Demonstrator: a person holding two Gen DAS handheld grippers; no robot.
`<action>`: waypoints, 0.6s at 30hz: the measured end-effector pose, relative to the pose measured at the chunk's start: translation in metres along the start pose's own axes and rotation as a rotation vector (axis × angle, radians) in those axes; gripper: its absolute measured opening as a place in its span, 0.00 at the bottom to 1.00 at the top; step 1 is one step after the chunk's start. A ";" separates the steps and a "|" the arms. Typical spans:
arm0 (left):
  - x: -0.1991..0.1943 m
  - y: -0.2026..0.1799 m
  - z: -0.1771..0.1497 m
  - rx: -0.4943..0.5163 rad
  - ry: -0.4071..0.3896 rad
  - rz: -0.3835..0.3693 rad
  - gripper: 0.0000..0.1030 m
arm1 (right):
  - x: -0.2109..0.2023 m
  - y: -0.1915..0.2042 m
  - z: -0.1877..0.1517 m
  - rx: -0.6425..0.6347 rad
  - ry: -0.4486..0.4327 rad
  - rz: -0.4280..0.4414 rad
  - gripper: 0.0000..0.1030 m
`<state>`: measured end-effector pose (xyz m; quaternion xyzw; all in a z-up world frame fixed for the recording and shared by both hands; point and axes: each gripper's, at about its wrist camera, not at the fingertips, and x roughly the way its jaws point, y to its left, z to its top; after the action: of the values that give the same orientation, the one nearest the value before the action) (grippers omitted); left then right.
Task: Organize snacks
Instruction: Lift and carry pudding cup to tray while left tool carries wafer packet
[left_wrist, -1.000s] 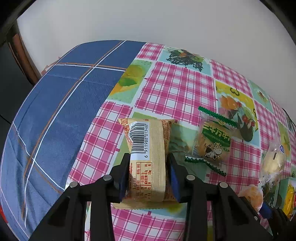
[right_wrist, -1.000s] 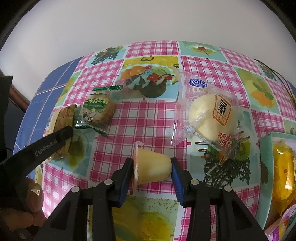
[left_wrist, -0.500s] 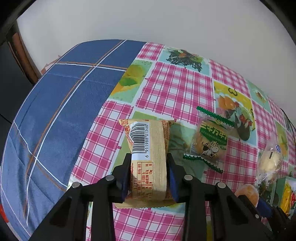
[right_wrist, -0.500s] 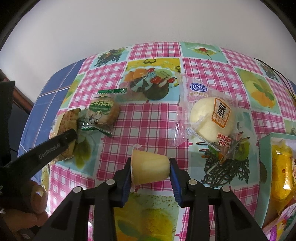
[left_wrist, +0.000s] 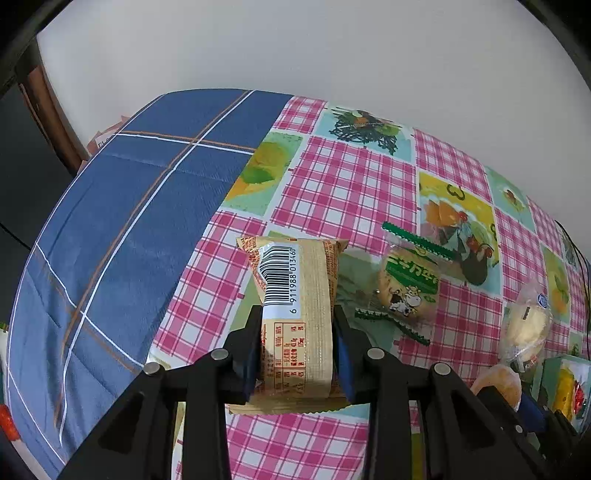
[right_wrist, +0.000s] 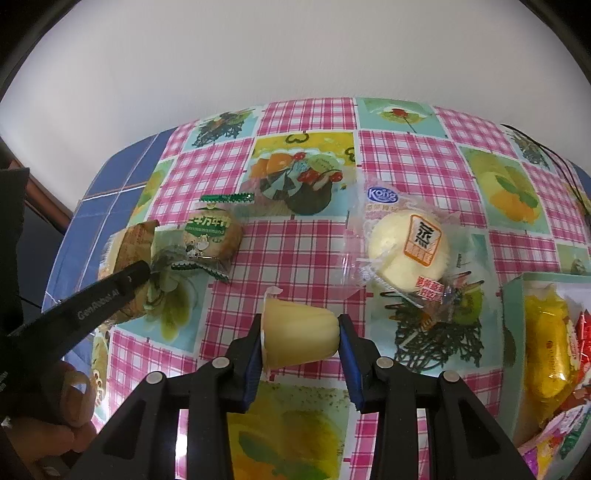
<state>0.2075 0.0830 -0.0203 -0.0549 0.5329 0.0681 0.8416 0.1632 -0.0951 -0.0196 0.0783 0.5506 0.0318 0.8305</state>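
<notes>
Left wrist view first: your left claw (left_wrist: 295, 347) is clenched on the tan wafer pack (left_wrist: 295, 314), pads squeezing its long sides, barcode end poking out ahead of the fingertips. You've only got the near half, so the far end could droop and peel out if you swing fast. The wrapper is slick foil, too, and squeezing harder would likely crush the wafers rather than hold better.

Right wrist view: your right claw (right_wrist: 300, 345) is grasping the yellow jelly cup (right_wrist: 299, 338) sideways, one pad against its lidded rim and the other against its base. That's a tapered, smooth cup, and I'd say it can squirt forward out of the pads, or the lid could buckle if you clamp more.

Just ahead and left of the right claw sits the green cow-print cake packet (right_wrist: 210, 240), nearly touching the wafer pack; drag the left load low and you'll shove it across the desk (right_wrist: 303, 254). Ahead and right, the steamed bun bag (right_wrist: 406, 247) lies near the path toward the snack box (right_wrist: 511, 332) at far right. The box looks crowded with wrapped snacks, so a careless drop could bounce off the rim. Your claws are also close together, so cross them and they may knock.
</notes>
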 end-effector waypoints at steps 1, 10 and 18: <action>-0.001 -0.002 -0.001 0.000 0.001 -0.001 0.35 | -0.001 -0.001 0.000 0.002 -0.001 0.000 0.39; -0.031 -0.020 -0.007 0.027 -0.010 0.012 0.35 | -0.033 -0.013 0.000 0.029 -0.033 -0.002 0.39; -0.069 -0.043 -0.018 0.039 -0.037 -0.011 0.35 | -0.075 -0.026 -0.004 0.037 -0.076 -0.017 0.39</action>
<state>0.1700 0.0338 0.0350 -0.0402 0.5180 0.0541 0.8527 0.1290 -0.1307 0.0423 0.0901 0.5199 0.0117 0.8494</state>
